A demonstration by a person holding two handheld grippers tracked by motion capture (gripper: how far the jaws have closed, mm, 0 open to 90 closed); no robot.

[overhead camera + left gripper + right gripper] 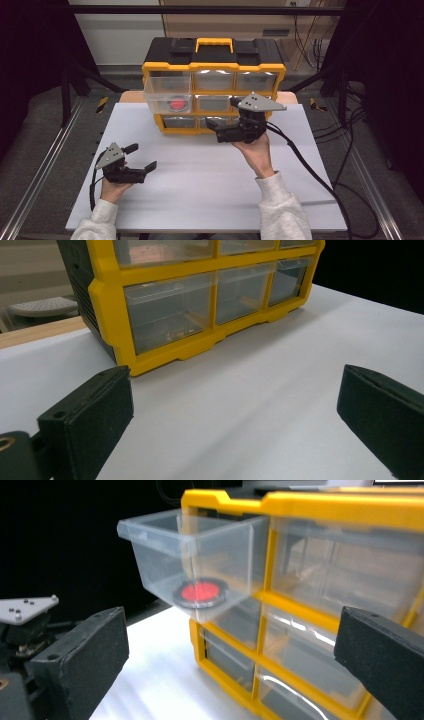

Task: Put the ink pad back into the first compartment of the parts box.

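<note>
Both grippers, left [141, 157] and right [222, 131], have released jaws. The drawer [167, 94] holding a red disc [177, 104] sticks out of the organizer [214, 67] at the tabletop's far edge; likely next, pushing it shut.

One yellow-and-black plastic drawer cabinet [214, 85] is standing there, holding nine clear drawers, one pulled-out drawer [167, 94] carrying one red disc [177, 104].

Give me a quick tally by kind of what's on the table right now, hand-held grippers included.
Yellow and black plastic drawer organizer: 1
Clear plastic drawer pulled out from the organizer's top-left slot: 1
Round red disc with a dark rim, lying in that drawer: 1
Black hand-held grippers, both open: 2 (left, right)
Total: 5
</note>
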